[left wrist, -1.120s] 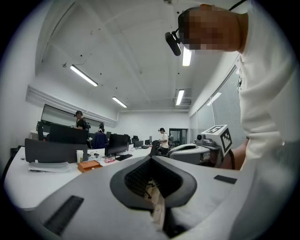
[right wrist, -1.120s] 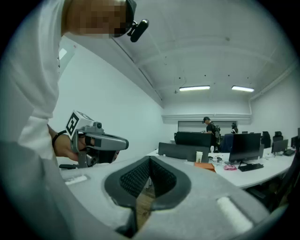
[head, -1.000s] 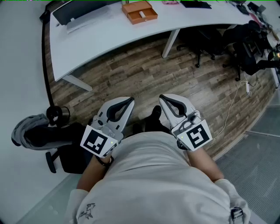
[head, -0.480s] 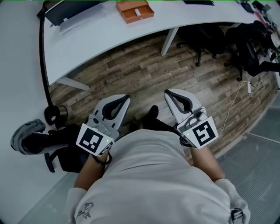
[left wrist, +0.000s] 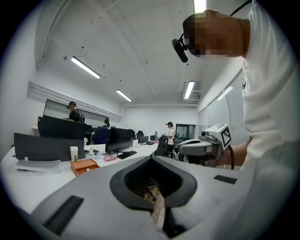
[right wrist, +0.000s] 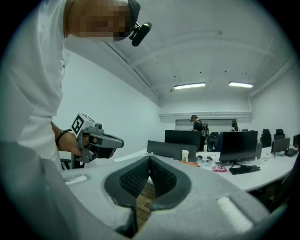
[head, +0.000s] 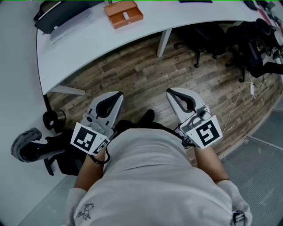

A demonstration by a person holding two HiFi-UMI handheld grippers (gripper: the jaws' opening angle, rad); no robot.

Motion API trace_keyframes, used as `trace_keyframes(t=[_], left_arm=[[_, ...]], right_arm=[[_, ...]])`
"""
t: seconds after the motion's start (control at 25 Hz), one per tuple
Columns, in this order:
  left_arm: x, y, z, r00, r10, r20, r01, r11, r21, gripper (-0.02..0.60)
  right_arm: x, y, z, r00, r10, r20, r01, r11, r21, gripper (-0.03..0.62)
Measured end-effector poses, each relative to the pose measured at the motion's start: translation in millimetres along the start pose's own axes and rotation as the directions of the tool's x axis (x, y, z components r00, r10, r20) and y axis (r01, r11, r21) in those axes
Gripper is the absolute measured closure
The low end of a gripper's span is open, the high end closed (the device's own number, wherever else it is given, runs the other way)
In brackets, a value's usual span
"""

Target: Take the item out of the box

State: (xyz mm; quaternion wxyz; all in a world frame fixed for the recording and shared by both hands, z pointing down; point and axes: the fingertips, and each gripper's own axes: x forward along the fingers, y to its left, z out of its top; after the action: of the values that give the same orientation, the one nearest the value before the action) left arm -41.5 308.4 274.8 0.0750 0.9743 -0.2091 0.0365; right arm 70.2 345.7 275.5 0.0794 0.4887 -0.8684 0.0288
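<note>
Now, left tongs (head: 118,94) and right tongs (head: 170,92) pinched shut, empty, over plank floor (head: 132,70); flat orange box (head: 124,13) on curved white surface (head: 84,42) ahead.

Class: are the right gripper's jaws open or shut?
Shut. In its own view, the right gripper shows both jaw tips meeting, with nothing held between them.
</note>
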Motion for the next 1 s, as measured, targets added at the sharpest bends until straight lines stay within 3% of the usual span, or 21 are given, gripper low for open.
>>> trace_keyframes(t=[0.4, 1.0], left_arm=[[44.8, -10.2, 6.1, 1.000, -0.025, -0.004, 0.025, 0.999, 0.029, 0.583], [99.7, 27.3, 10.6, 0.997, -0.081, 0.011, 0.081, 0.997, 0.021, 0.583]], right_arm=[[-18.6, -45.1, -5.1, 0.999, -0.041, 0.019, 0.040, 0.999, 0.027, 0.591], [-0.5, -102.8, -6.2, 0.993, -0.113, 0.017, 0.113, 0.994, 0.000, 0.592]])
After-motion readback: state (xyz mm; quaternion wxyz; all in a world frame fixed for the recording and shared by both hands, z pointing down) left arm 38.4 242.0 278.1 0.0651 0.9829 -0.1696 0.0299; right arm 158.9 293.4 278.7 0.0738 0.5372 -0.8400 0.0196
